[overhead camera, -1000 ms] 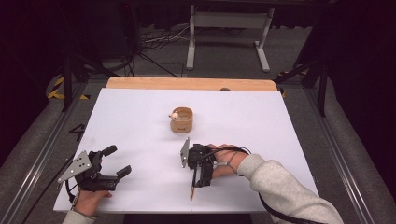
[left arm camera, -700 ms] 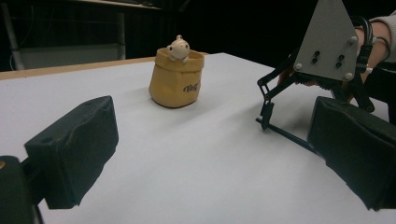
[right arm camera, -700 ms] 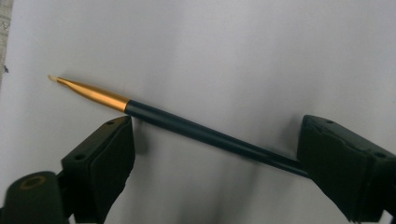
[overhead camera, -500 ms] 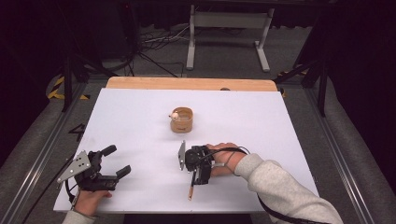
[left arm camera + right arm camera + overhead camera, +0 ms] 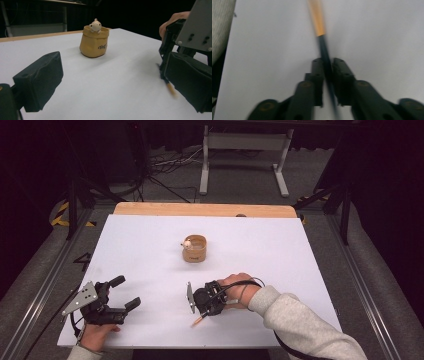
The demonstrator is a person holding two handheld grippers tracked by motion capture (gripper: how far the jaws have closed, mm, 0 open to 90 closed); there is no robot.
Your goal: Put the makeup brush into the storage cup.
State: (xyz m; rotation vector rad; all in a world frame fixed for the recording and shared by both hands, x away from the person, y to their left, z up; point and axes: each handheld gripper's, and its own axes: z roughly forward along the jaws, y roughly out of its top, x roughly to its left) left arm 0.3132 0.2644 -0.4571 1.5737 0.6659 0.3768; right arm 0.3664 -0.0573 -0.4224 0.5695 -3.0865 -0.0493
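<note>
Pencil, slim, dark shaft with an orange-tan end [image 5: 320,27], is pinched between the jaws of my right tongs [image 5: 327,65], which are pressed together on its dark part. Seen from above, the orange end [image 5: 197,321] pokes out low over the white bench top [image 5: 300,250], on my near side of the small tan sack-shaped pot with a little pale figure on its rim [image 5: 195,248], well apart from it. My left tongs [image 5: 121,292] rest spread and empty, farther to the left of the pot and near the bench edge.

Step in hand, as I judge it: pickup made, carry to the pot not yet begun. Next move calls for lifting the pencil clear, turning it upright, and lowering it into the pot's mouth beside the figure without tipping the pot.
</note>
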